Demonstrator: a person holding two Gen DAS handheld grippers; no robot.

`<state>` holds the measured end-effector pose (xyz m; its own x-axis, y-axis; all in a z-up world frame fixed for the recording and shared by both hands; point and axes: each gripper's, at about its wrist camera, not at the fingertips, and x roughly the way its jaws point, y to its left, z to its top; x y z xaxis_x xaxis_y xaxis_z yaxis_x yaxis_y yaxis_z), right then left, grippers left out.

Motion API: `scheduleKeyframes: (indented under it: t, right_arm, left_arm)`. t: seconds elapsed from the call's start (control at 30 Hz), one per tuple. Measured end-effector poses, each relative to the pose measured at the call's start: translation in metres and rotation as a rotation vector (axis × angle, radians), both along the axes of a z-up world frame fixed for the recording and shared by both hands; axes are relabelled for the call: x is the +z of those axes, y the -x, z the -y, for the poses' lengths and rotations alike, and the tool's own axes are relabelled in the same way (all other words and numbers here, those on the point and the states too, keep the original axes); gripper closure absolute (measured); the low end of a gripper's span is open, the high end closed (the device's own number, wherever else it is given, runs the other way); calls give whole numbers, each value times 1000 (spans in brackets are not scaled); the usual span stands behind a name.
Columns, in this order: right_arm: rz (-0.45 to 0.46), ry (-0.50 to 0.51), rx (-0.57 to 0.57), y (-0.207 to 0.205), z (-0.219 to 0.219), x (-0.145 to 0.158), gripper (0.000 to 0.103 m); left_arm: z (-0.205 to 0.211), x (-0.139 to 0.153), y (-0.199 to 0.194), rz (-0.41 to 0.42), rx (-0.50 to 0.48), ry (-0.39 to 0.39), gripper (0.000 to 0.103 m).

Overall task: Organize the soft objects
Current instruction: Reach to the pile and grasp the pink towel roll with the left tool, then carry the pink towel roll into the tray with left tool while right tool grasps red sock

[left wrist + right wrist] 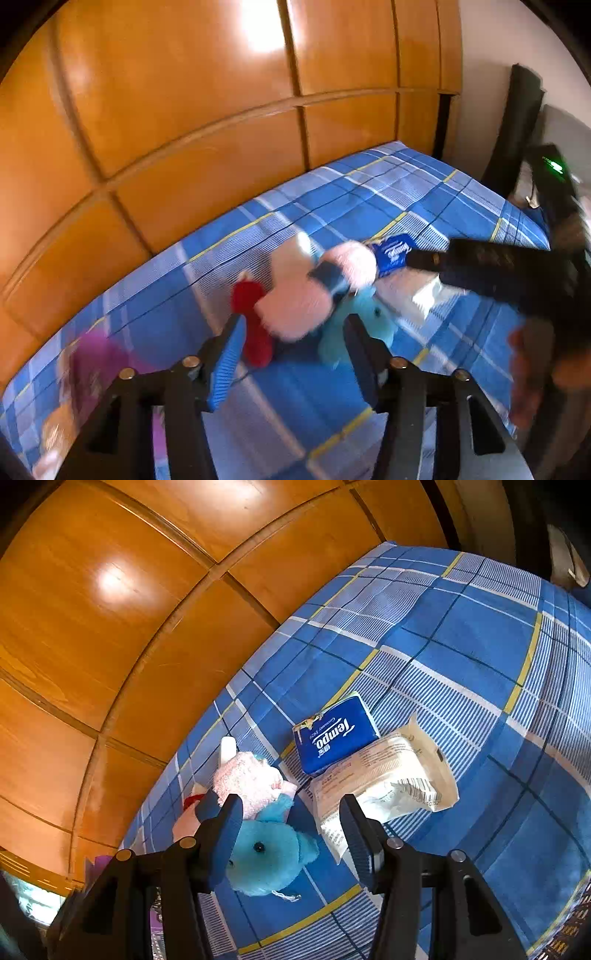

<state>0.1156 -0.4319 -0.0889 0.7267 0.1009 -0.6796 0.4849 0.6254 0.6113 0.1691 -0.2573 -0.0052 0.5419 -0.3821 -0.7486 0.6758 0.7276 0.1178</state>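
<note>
Mostly the sorting looks undone: on the bed (pixel 461 653) by the wooden wardrobe (pixel 110 627), the white pack (pixel 384 779) lies just right of the blue plush (pixel 269 856), the tissue pack (pixel 334 734) beyond it, the pink plush (pixel 251 779) touching its far side. Both the left hand-held gripper (pixel 291 354) and the right hand-held gripper (pixel 291 842) are spread and hold nothing.

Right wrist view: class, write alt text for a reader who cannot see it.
An open hand-held gripper points down at a blue plush toy lying on a blue plaid bedsheet, nothing held. Behind the toy lie a pink plush, a blue Tempo tissue pack and a white packet, before wooden panelling.
</note>
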Motion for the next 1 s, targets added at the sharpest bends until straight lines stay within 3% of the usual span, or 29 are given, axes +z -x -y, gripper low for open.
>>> scheduleKeyframes:
  t: [0.1,0.23,0.37,0.43,0.47,0.53,0.77,1.0]
  right_arm:
    - [16,-23,-8,2,1,0,48]
    - [32,-57,-9,2,2,-1,48]
    - [41,-81,3,-1,0,-3,48]
    - [44,-85,1,-1,1,-3,48]
    - [47,-90,-2,-1,2,-4,48]
    - [53,-102,-10,0,3,-5,48]
    - [46,-94,-1,-1,1,-6,48]
    - [-23,-63,66,-12,-11,-13,48]
  left_arm:
    - [25,-9,-21,0,-41,-36,30]
    - [53,-32,-42,-29,-98,-111,27]
    - [73,-59,-64,-86,-93,-165,27]
    - [74,-69,-73,-180,-76,-129,36]
    - [72,-69,-74,-203,-63,-103,52]
    - [66,-64,-68,-204,-45,-49,56]
    - [29,-47,-53,-265,31,96,59]
    - [6,-17,-65,-284,123,176,59]
